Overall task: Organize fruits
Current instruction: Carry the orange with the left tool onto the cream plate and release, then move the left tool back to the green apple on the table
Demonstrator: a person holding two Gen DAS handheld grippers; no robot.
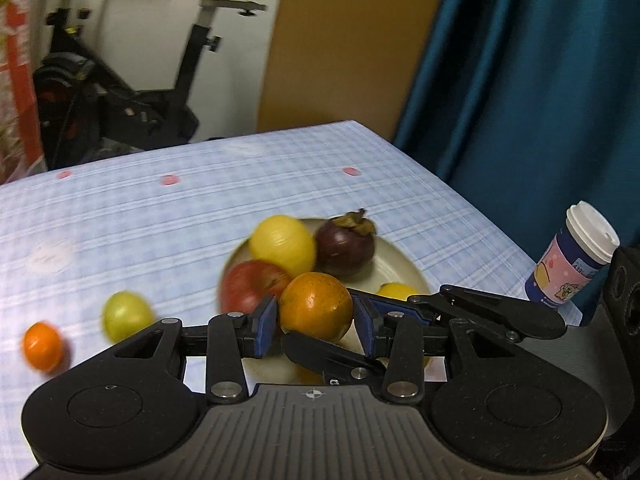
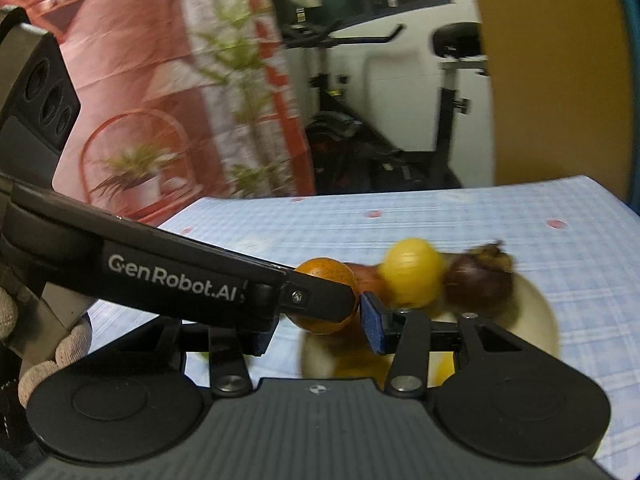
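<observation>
Checked counter (image 1: 200,184): left gripper (image 1: 316,320) fingers clamp orange (image 1: 316,310) above plate (image 1: 400,268); right gripper (image 2: 316,320) grip unclear. Lower gently into near gap.

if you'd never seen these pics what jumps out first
First, the round orange fruit clamped between the blue pads of the left gripper, held just above the pale round plate. On that plate lie a yellow lemon-like fruit, a dark purple mangosteen and a red apple. A small green fruit and a small orange fruit lie loose on the blue checked tablecloth, left of the plate.
</observation>
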